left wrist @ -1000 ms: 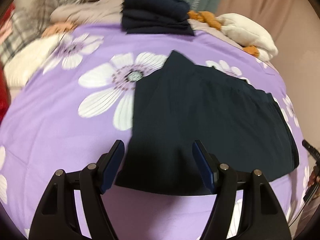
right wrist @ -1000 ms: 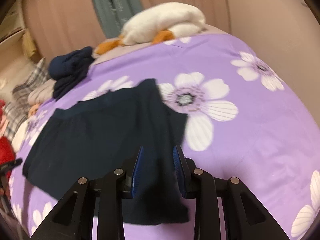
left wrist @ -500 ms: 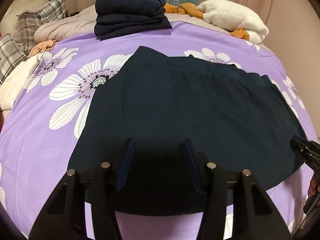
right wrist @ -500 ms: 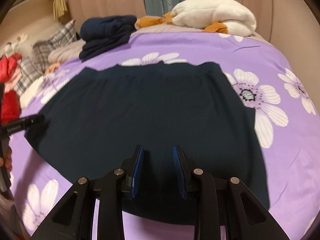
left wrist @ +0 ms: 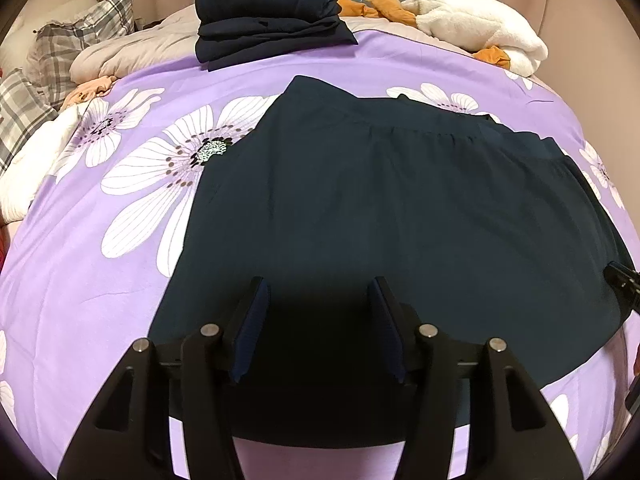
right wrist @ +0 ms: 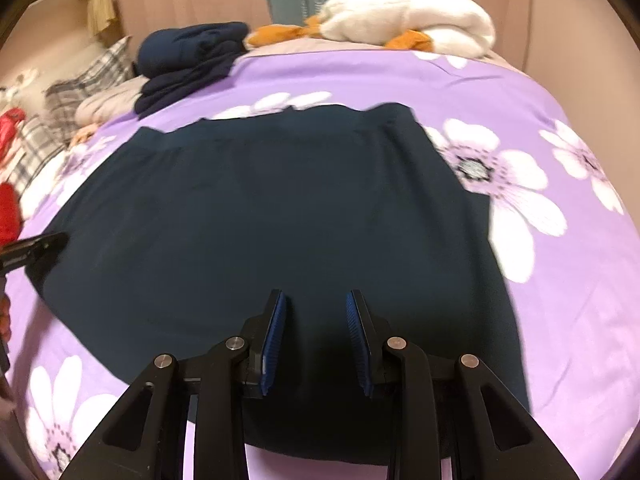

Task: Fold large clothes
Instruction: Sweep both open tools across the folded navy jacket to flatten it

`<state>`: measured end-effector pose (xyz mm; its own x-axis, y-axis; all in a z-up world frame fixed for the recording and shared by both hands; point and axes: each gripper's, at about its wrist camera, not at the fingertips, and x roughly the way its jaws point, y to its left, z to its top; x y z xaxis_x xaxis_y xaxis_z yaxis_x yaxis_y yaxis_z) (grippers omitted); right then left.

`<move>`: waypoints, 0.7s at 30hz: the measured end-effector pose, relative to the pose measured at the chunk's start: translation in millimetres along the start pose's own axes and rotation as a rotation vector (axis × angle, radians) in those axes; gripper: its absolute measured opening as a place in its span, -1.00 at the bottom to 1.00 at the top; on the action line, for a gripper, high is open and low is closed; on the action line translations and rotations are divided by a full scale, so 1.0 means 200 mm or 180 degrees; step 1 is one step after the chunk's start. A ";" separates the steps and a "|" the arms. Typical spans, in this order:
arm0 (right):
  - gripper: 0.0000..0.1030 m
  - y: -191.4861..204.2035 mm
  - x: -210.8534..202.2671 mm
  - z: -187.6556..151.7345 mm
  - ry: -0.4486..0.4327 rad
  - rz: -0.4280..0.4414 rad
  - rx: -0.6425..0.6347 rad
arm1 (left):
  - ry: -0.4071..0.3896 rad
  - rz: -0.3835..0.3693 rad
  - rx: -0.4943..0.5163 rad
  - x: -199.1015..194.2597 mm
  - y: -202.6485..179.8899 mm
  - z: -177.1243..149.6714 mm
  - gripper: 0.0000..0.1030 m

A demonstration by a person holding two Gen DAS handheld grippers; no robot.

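left gripper [left wrist: 318,328] fingers opening, right gripper [right wrist: 316,340] fingers narrowly apart

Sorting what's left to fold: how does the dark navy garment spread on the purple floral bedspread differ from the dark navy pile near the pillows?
The dark navy garment lies flat in a single spread layer; the dark navy pile is already folded into stacked layers. The spread garment covers a wide stretch of the purple floral bedspread; the pile is compact. The garment lies just ahead of both grippers; the pile sits at the far edge. Both look like the same dark fabric.

The dark garment's [left wrist: 400,208] near hem disappears behind the left gripper [left wrist: 318,330]; the right gripper [left wrist: 624,288] is cut off by the frame edge, and possibly a fingertip shows below it.
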<state>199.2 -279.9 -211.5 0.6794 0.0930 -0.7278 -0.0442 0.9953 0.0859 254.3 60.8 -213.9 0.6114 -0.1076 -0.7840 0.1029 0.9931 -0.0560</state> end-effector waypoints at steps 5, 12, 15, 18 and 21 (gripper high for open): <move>-0.42 -0.16 -0.04 -0.03 0.0005 -0.0227 0.0143 | -0.0030 0.0082 0.0040 -0.02 0.05 0.00 0.28; -0.42 -0.33 -0.10 -0.03 0.0011 -0.0576 0.0393 | 0.0027 0.0482 0.0088 -0.07 0.17 -0.02 0.15; -0.42 -0.33 -0.15 0.02 -0.0139 -0.0558 0.0425 | -0.0060 0.0485 0.0174 -0.10 0.15 0.01 0.15; -0.42 -0.24 -0.17 0.10 -0.0269 -0.0419 0.0333 | -0.0180 0.0373 0.0234 -0.14 0.09 0.07 0.16; -0.18 -0.08 -0.14 0.20 -0.0300 -0.0108 0.0160 | -0.0229 0.0184 0.0340 -0.12 -0.06 0.15 0.18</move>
<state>210.1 -300.2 -166.3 0.7459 0.0539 -0.6639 0.0152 0.9951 0.0979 261.1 49.9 -176.1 0.6729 -0.0572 -0.7375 0.1466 0.9875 0.0571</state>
